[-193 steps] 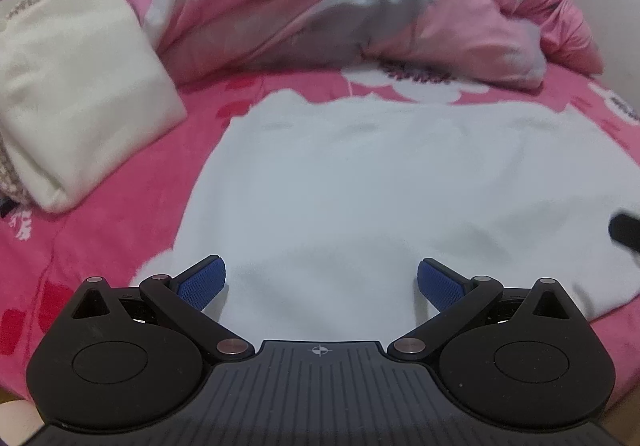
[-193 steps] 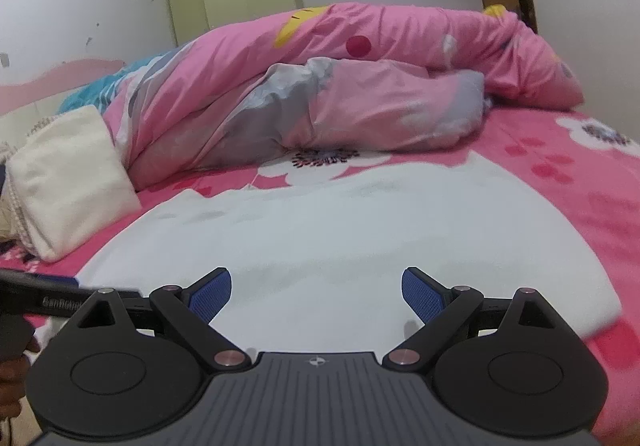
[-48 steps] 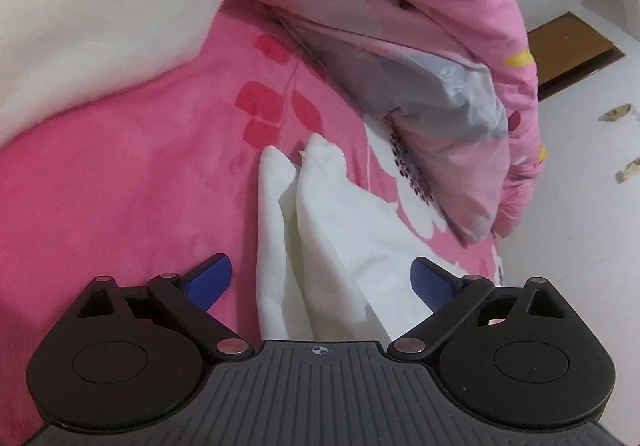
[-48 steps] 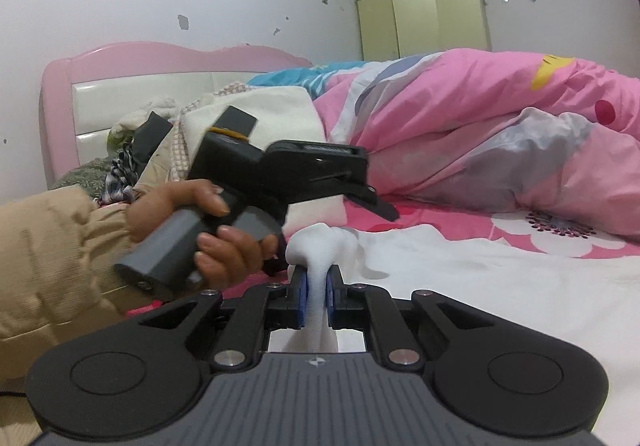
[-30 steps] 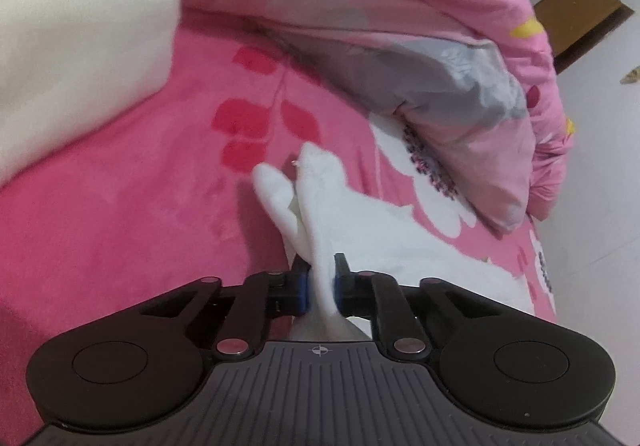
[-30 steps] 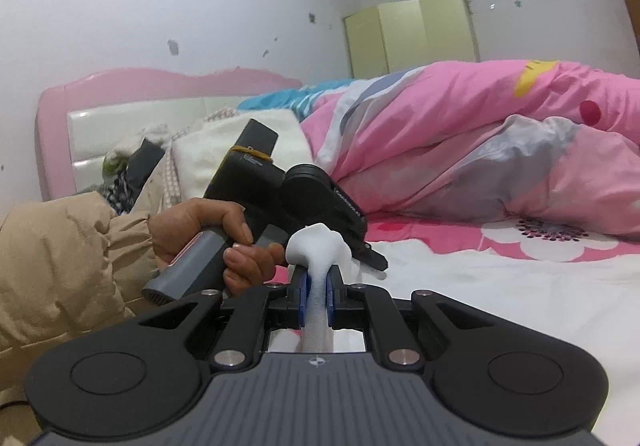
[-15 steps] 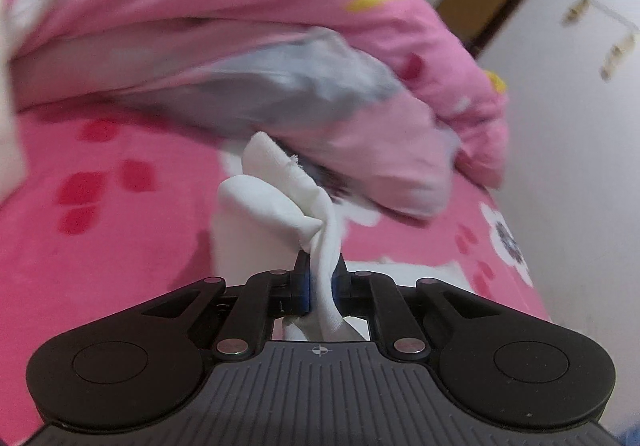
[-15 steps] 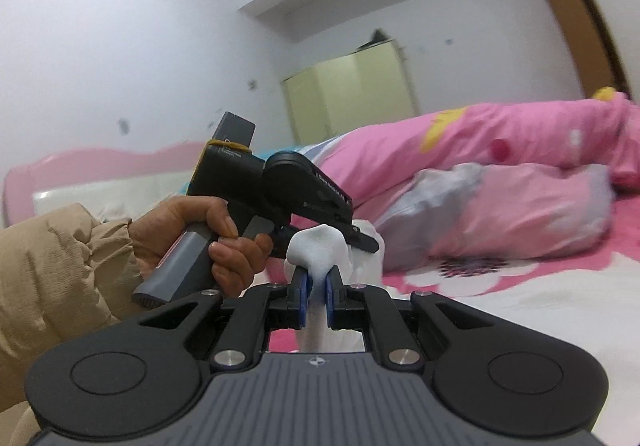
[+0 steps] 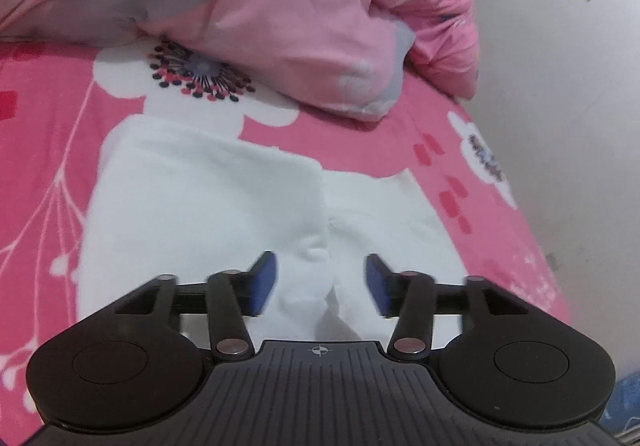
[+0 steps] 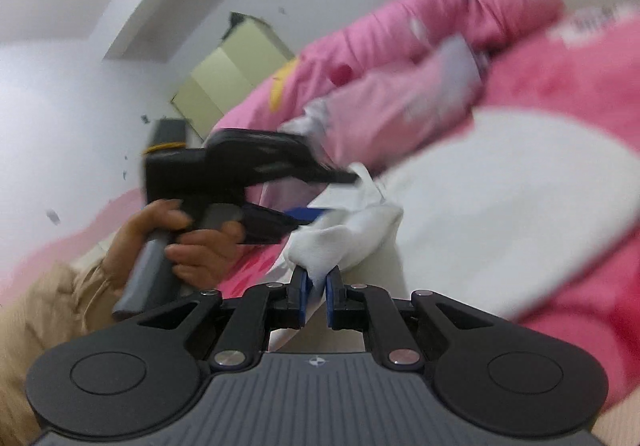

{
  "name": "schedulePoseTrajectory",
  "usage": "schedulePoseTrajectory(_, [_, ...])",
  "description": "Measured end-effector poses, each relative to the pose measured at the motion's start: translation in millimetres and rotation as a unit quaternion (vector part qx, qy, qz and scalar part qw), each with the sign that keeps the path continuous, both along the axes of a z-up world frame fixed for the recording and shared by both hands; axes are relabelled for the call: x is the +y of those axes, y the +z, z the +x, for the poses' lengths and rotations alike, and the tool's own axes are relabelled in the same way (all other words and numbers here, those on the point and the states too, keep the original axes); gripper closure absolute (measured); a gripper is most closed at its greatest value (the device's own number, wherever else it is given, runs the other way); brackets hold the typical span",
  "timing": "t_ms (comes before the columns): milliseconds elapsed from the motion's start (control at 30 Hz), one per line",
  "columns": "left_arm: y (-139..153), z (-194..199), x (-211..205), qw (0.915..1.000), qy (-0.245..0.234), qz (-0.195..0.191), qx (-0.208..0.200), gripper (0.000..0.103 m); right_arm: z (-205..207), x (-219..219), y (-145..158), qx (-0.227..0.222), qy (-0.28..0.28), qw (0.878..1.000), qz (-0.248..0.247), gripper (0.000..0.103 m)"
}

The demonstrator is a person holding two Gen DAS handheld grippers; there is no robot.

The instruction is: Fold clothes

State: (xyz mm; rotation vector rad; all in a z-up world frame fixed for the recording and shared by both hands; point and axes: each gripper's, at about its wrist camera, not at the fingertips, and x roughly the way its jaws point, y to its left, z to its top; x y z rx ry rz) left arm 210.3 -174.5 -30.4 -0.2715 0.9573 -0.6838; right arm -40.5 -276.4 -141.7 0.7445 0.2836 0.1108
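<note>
Left wrist view: your left gripper (image 9: 320,282) is opening over the white garment (image 9: 208,206) on the pink bed (image 9: 480,206), so if your right gripper (image 10: 316,296) (pinching a corner) keeps pulling, the fold may skew.

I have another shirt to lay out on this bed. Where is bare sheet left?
Free: the pink sheet left of the white garment, and the strip between garment and wall. Crowded: the heaped quilt at the far end; both grippers work the garment's near edge.
</note>
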Motion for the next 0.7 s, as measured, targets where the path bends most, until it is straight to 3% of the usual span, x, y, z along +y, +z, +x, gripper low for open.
schedulePoseTrajectory(167, [25.4, -31.7, 46.3, 0.9980, 0.009, 0.002, -0.063, 0.023, 4.6, -13.0, -16.3, 0.019, 0.010, 0.997, 0.072, 0.086])
schedulePoseTrajectory(300, [26.0, -65.9, 91.8, 0.9932, 0.036, 0.035, -0.105, 0.007, 1.2, -25.1, -28.9, 0.037, 0.000, 0.992, 0.118, 0.067])
schedulePoseTrajectory(433, [12.0, -104.1, 122.8, 0.9883, 0.052, 0.057, -0.132, 0.005, -1.2, -30.6, -36.7, 0.034, 0.002, 0.987, 0.156, 0.063])
schedulePoseTrajectory(700, [-29.9, -154.0, 142.2, 0.9895, 0.054, 0.040, -0.128, 0.002, 3.0, -24.8, -37.0, 0.039, 0.006, 0.990, 0.134, 0.059])
